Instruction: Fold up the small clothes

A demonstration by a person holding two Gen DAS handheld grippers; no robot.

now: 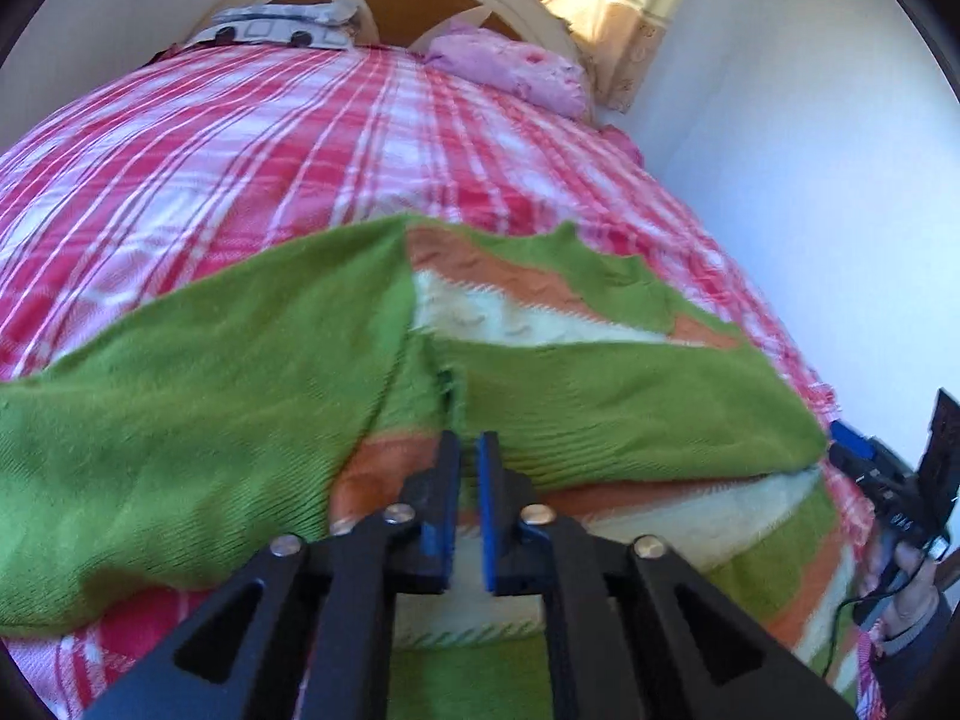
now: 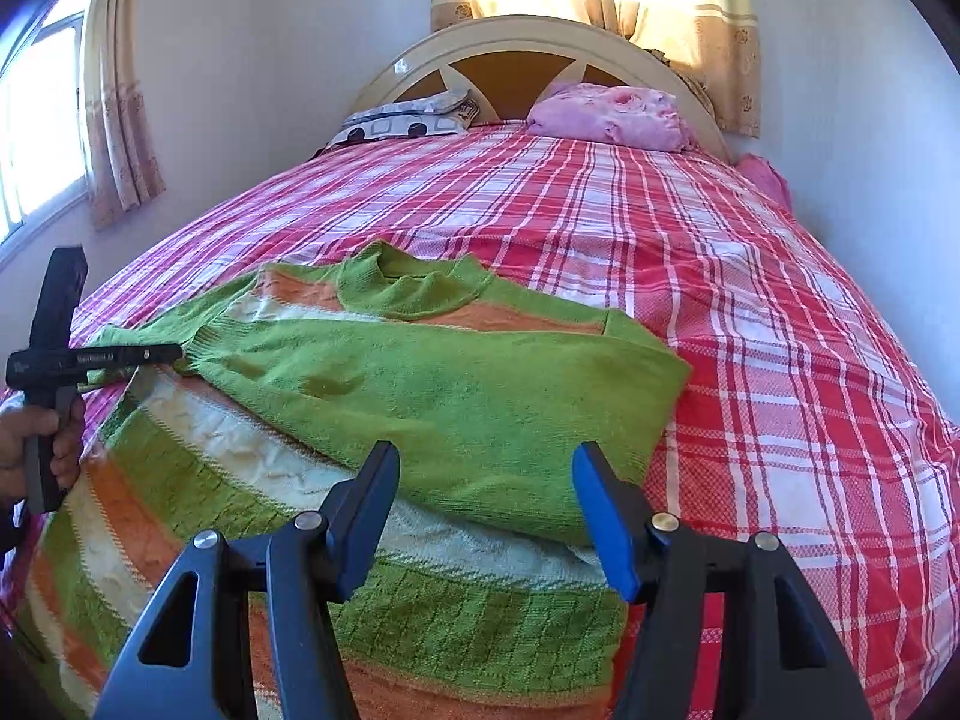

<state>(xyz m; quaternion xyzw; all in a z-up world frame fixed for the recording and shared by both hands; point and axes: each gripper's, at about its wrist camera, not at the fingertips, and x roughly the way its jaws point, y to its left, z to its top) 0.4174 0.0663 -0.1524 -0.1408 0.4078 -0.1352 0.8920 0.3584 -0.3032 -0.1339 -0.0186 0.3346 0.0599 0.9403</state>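
A small green sweater with orange and cream stripes (image 2: 420,396) lies on the red plaid bed, both sleeves folded across its front. It also shows in the left wrist view (image 1: 600,396). My left gripper (image 1: 469,444) hovers over the sweater with its jaws nearly closed and nothing seen between them. In the right wrist view the left gripper (image 2: 171,354) sits at the cuff of the folded sleeve at the sweater's left edge. My right gripper (image 2: 485,474) is open and empty, just above the sweater's lower right part. It shows at the right edge of the left wrist view (image 1: 852,456).
The bed has a red and white plaid cover (image 2: 750,312). A pink pillow (image 2: 612,117) and a patterned pillow (image 2: 402,120) lie by the cream headboard (image 2: 516,42). White walls stand close on both sides, with curtained windows behind and at the left.
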